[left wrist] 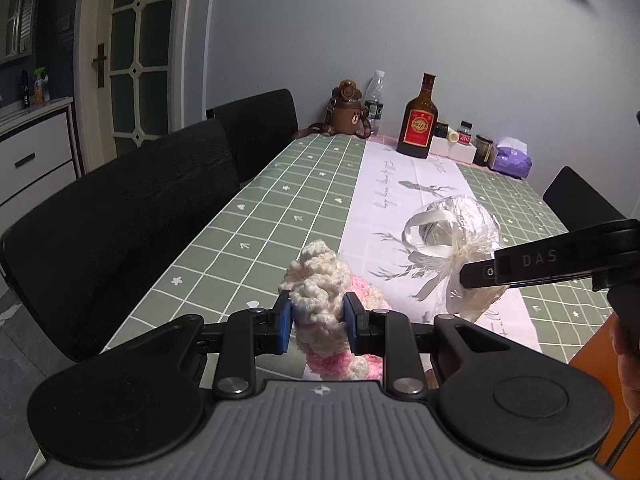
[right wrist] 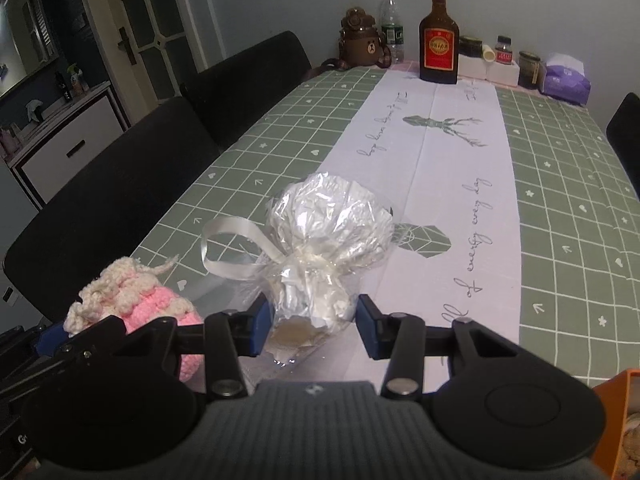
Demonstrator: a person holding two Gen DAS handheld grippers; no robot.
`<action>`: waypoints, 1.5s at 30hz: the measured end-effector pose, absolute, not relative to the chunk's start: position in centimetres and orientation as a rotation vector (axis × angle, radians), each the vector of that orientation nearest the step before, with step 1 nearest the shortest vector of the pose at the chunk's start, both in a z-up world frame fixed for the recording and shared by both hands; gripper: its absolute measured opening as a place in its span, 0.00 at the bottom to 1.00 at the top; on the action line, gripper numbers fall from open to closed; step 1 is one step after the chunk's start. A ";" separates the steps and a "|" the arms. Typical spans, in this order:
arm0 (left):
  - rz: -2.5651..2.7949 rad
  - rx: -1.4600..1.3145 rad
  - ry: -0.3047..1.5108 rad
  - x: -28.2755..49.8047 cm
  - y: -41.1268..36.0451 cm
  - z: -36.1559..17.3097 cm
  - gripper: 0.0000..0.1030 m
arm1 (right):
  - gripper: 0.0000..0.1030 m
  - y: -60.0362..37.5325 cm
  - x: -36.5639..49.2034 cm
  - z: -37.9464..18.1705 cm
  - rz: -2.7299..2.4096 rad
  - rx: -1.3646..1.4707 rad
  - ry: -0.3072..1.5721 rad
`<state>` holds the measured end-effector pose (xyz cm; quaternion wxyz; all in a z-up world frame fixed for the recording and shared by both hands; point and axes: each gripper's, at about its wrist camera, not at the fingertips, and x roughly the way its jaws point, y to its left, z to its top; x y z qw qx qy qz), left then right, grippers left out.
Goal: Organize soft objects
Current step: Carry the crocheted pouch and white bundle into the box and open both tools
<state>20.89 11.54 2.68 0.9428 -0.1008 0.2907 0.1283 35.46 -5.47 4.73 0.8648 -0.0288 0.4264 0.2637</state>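
My left gripper is shut on a cream and pink crocheted pouch, its blue pads pressing both sides at the table's near edge. The pouch also shows in the right wrist view, at the lower left. A crinkly clear plastic bundle tied with a white ribbon lies on the white runner. My right gripper is open, its fingers on either side of the bundle's lower end, with a gap on the right. In the left wrist view the bundle sits to the right, the right gripper's finger against it.
At the table's far end stand a brown liquor bottle, a water bottle, a bear-shaped flask, small jars and a purple tissue pack. Black chairs line the left side. An orange container edge is at the lower right.
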 end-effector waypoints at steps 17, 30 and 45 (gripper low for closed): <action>0.144 -0.128 0.494 16.5 6.1 8.5 0.29 | 0.43 -14.2 24.4 13.3 0.550 -0.127 0.687; -0.137 -0.039 0.529 16.1 -5.8 9.2 0.29 | 0.43 -26.4 19.3 14.5 0.365 -0.160 0.680; -0.458 0.077 0.691 16.6 -17.1 5.9 0.29 | 0.44 -37.3 17.3 8.7 0.247 -0.185 0.922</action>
